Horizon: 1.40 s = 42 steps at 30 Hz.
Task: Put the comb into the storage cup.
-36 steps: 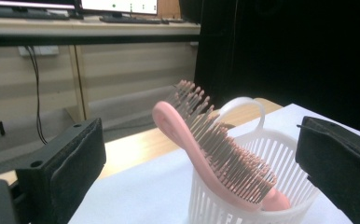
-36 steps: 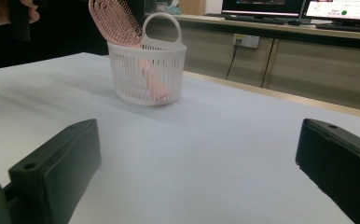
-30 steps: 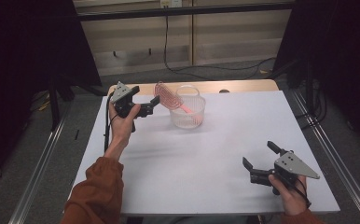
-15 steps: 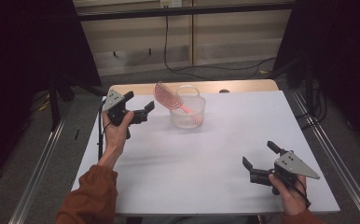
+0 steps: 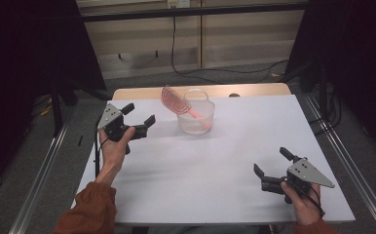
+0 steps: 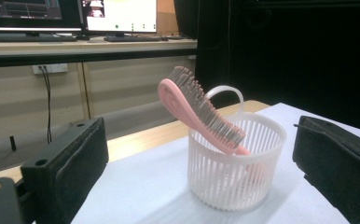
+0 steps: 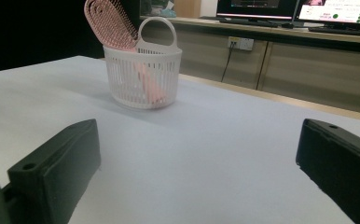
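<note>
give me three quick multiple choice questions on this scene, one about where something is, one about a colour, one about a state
1. Where is the hairbrush?
A. flat on the table
B. standing handle-down in the basket, head leaning over the rim
C. held in a gripper

2. What colour is the hairbrush?
A. pink
B. blue
C. green

3. How does the left gripper stand?
A. shut on the basket handle
B. shut on the hairbrush
C. open, holding nothing

Answers:
1. B, the left gripper view shows the handle down inside the white slatted basket and the bristled head above its rim.
2. A, its body reads pink in all three views.
3. C, its two jaws stand wide apart with the basket beyond them, untouched; the right gripper is open too, near the table's front edge.
</note>
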Each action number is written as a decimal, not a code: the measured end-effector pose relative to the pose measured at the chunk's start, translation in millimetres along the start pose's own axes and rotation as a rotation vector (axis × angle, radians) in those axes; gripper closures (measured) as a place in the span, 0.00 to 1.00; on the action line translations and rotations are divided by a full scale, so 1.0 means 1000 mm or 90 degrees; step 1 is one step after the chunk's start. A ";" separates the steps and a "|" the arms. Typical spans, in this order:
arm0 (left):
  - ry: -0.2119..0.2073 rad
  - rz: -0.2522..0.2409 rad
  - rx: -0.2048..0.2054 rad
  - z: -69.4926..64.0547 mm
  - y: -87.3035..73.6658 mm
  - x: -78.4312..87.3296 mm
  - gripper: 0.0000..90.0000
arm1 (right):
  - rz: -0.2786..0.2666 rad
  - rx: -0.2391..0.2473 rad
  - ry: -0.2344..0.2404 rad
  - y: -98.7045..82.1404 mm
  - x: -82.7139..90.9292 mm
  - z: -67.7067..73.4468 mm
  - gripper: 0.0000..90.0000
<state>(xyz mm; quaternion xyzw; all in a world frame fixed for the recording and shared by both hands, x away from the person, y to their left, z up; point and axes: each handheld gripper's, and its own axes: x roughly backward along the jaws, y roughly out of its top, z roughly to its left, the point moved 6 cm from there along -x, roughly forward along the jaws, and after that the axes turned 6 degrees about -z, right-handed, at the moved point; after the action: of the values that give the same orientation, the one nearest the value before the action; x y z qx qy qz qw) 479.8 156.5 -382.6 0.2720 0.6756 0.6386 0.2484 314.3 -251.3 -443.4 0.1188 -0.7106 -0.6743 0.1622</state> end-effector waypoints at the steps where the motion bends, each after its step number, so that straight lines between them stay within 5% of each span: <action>1: 0.002 -0.002 0.000 0.000 -0.001 0.001 0.04 | -0.001 0.003 -0.001 0.000 0.000 0.000 0.00; 14: 0.019 -0.019 -0.004 -0.006 -0.004 0.020 0.03 | 0.000 0.003 -0.003 0.000 0.000 0.000 0.00; 23: 0.006 -0.008 -0.022 -0.017 -0.007 0.028 0.04 | 0.000 0.003 -0.003 0.000 0.000 0.000 0.00; 33: 0.001 -0.011 -0.008 -0.024 -0.012 0.038 0.04 | 0.001 0.004 -0.002 0.000 0.000 0.000 0.00; 37: 0.009 -0.012 -0.043 -0.026 -0.014 0.044 0.04 | 0.001 0.005 -0.002 0.000 0.000 0.000 0.00; 42: 0.007 0.003 -0.025 -0.029 -0.021 0.049 0.05 | 0.001 0.006 0.003 0.000 0.000 0.001 0.00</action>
<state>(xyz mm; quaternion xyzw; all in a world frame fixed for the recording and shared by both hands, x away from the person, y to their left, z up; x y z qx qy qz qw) 423.6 168.5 -401.8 0.2652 0.6637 0.6538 0.2484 314.2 -250.5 -443.6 0.1208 -0.7136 -0.6703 0.1639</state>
